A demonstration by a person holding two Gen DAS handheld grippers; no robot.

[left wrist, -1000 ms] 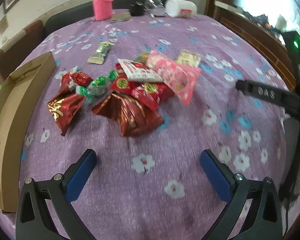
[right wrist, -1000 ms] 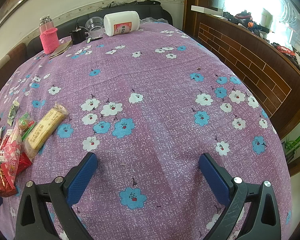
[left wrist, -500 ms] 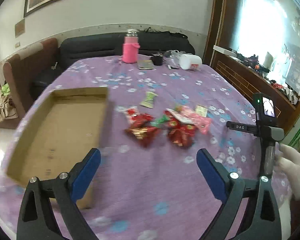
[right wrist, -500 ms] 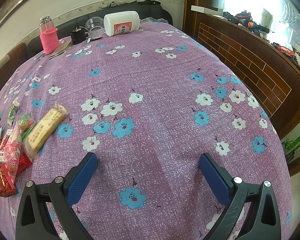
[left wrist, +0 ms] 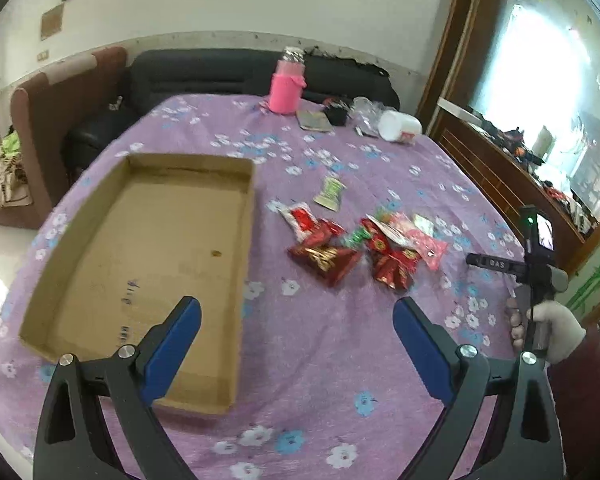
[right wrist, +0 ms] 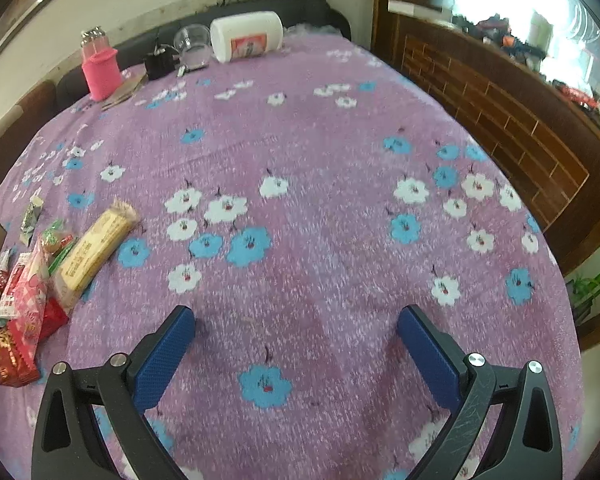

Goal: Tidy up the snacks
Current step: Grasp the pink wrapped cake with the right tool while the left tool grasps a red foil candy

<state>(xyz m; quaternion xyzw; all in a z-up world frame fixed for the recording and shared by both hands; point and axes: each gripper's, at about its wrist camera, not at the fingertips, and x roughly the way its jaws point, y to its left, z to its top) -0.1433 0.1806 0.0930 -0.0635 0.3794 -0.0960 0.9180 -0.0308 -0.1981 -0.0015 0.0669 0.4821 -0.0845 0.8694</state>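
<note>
Left tongs [left wrist: 296, 332] have pulled right back and up since a second ago, and now the whole box [left wrist: 148, 256] is in view where only its edge showed! Jaws spread wide, gripping nothing, hanging above the counter [left wrist: 320, 360]. The snacks [left wrist: 364, 246] sit in a loose heap just right of the box, none inside it. Right tongs [right wrist: 296, 340] haven't budged: spread wide, nothing held, low over the flowered cloth, snacks [right wrist: 40, 280] off at the left edge. Pink bottle [left wrist: 286, 86] stands at the far end.
</note>
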